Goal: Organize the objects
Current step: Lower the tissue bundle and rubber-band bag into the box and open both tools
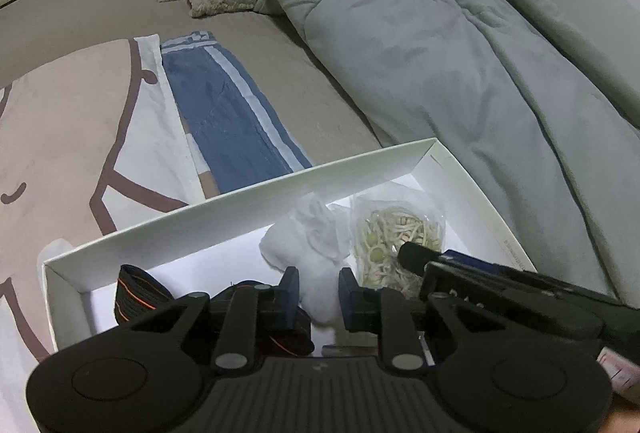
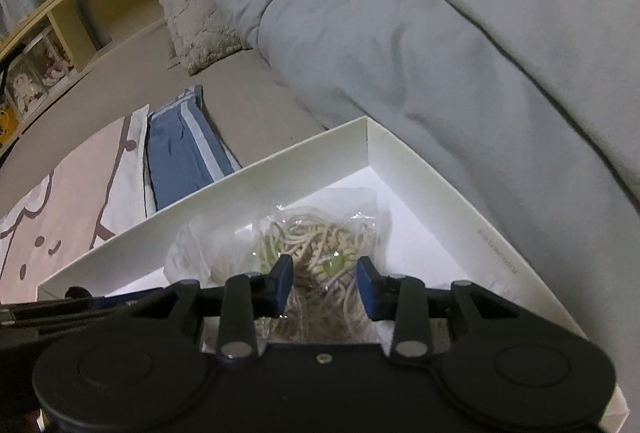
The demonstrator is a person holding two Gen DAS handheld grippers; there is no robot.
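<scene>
Tongs (image 1: 319, 293) over box (image 1: 224, 209) (bedding (image 1: 400, 33) behind)

There are almost no words to read here. The white box (image 2: 500, 245) has one thin line of tiny gray print on its right rim. The same print shows on the white box in the left wrist view, too. The letters are too small and blurry to make out. The pink and white cloth (image 1: 80, 121) has brown drawn lines and dots on it, like a cartoon picture, but no letters. Nothing else has words or numbers.
</scene>
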